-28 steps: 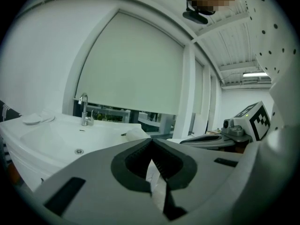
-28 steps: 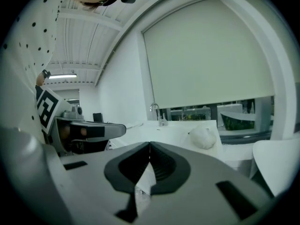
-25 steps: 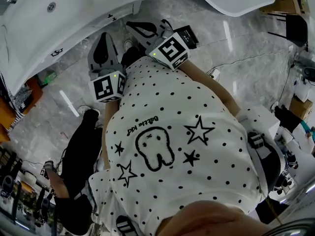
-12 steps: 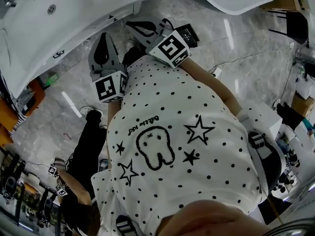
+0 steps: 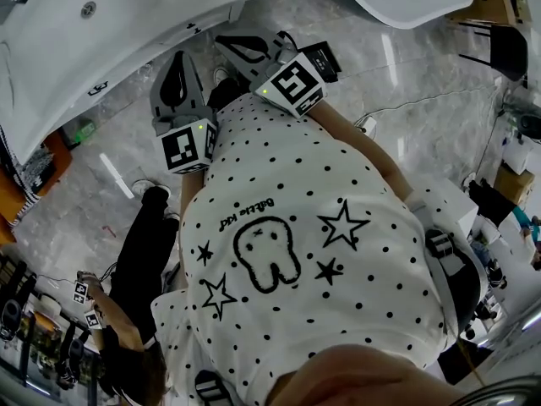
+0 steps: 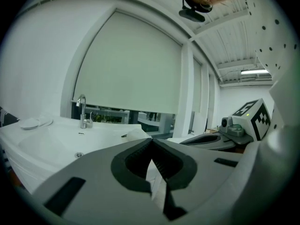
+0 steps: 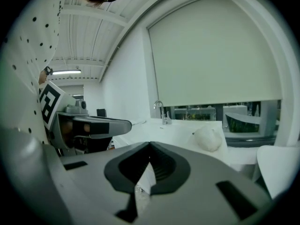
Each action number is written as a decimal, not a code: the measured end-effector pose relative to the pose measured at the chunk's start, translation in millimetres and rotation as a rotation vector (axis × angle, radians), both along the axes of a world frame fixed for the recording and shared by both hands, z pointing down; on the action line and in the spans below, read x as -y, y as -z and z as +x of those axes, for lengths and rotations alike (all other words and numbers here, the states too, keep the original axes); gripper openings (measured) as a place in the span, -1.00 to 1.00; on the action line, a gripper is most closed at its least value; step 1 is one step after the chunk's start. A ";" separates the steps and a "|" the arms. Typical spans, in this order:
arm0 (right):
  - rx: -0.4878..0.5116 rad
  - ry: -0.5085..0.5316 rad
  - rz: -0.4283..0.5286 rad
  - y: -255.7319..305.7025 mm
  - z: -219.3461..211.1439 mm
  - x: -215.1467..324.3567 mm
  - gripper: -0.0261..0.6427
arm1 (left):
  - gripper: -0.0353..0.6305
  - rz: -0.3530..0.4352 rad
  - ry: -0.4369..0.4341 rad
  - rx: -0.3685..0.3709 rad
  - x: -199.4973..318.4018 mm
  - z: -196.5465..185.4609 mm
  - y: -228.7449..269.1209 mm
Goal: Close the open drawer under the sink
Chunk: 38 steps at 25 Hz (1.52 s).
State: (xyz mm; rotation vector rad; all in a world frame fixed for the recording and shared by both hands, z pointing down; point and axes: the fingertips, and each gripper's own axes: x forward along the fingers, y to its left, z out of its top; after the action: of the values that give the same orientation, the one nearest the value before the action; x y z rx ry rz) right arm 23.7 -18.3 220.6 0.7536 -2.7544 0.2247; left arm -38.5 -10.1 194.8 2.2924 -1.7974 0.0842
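We are viewing one sink (image 5: 127, 32), one tap (image 6: 82, 110), two grippers, left gripper (image 6: 151, 142) and right gripper (image 7: 150, 145) both resting fully closed, gripping nothing.

Jaws closed tip to tip with nothing between them, my left gripper (image 6: 152, 140) faces a white sink (image 6: 51, 142). A chrome tap (image 6: 83, 110) stands at the basin's far edge. A shallow white dish (image 6: 30, 123) lies to its left and a crumpled white lump (image 6: 136, 134) to its right. A pale roller blind (image 6: 131, 69) covers the window behind. At right, my right gripper (image 6: 192, 141) shows its marker cube (image 6: 255, 118) beside a dotted shirt (image 6: 276, 36).
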 end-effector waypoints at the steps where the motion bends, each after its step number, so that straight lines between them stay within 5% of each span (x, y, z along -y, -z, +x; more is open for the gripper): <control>1: -0.001 0.002 0.002 -0.2 -0.6 -0.2 -0.88 | -0.88 0.000 -0.006 0.004 0.2 1.1 -0.2; 38: -0.016 0.010 0.004 -2.2 -4.0 2.1 -0.88 | -0.88 -0.002 -0.006 -0.021 3.1 -2.9 -1.6</control>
State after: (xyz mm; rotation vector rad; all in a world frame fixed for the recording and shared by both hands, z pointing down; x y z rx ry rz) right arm 19.7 -20.4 222.8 0.7395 -2.7437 0.2102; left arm -41.4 -13.2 196.5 2.2886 -1.7797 0.0617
